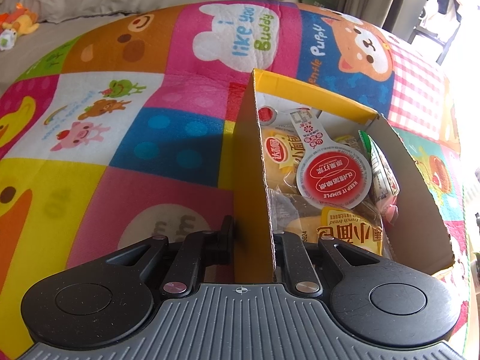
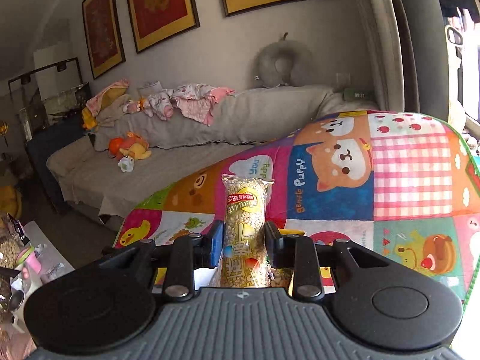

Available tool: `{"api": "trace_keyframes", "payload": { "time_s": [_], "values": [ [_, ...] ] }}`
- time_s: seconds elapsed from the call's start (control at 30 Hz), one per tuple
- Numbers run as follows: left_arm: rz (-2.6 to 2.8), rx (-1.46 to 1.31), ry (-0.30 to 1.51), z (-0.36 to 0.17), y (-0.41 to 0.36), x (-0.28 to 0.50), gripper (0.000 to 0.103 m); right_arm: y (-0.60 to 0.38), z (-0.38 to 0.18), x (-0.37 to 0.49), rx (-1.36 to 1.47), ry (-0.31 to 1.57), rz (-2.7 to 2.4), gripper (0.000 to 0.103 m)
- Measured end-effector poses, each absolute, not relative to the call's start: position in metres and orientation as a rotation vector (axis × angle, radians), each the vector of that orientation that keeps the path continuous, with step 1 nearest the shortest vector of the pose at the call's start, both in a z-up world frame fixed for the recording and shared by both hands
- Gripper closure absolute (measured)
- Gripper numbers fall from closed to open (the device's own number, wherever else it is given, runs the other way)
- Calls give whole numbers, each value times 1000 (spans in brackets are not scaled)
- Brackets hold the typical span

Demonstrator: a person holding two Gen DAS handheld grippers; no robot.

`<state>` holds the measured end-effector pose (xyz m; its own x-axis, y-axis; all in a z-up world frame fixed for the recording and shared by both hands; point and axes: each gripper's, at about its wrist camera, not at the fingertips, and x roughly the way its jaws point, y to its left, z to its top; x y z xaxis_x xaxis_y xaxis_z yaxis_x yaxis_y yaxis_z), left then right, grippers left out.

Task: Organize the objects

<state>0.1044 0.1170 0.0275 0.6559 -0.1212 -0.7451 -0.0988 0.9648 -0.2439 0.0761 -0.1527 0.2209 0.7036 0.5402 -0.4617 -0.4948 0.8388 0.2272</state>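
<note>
On the left, the left gripper (image 1: 253, 240) is nearly closed, pinching the near-left wall of the yellow-lined open cardboard box (image 1: 420, 162), which sits on the bright patchwork cartoon play mat (image 1: 120, 120) and already holds wrapped bread rolls and a red-lidded sauce cup (image 1: 333, 177). To the right, the right gripper (image 2: 244, 246) is clamped narrowly on the clear cylindrical packet of puffed grain (image 2: 244, 210), whose long axis runs forward along the fingers, away from the camera. The box seems to lie just below and ahead of that packet, judging by a yellow edge glimpsed under the fingers, so the right hand is the one placed to lower it in.
</note>
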Motion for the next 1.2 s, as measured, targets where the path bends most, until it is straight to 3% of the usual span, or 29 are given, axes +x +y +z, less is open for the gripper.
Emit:
{"api": "trace_keyframes", "payload": {
  "time_s": [0.2, 0.27, 0.4, 0.53, 0.73, 1.1, 1.2],
  "values": [
    [-15, -274, 856, 27, 117, 104, 88, -132, 185, 122, 161, 617, 526, 73],
    [-18, -275, 855, 27, 117, 104, 87, -129, 171, 133, 172, 659, 526, 60],
    [-19, -273, 855, 27, 117, 104, 87, -130, 149, 132, 108, 665, 460, 60],
    [-18, -274, 854, 27, 117, 104, 87, -140, 141, 126, 74, 660, 449, 47],
    [-19, -270, 857, 27, 117, 103, 87, -142, 126, 104, -27, 654, 475, 37],
    [0, -245, 868, 29, 112, 105, 91, -124, 71, 54, -225, 702, 589, 34],
    [-11, -170, 888, 32, 94, 120, 91, -121, 56, 59, -228, 708, 562, 42]
  ]
}}
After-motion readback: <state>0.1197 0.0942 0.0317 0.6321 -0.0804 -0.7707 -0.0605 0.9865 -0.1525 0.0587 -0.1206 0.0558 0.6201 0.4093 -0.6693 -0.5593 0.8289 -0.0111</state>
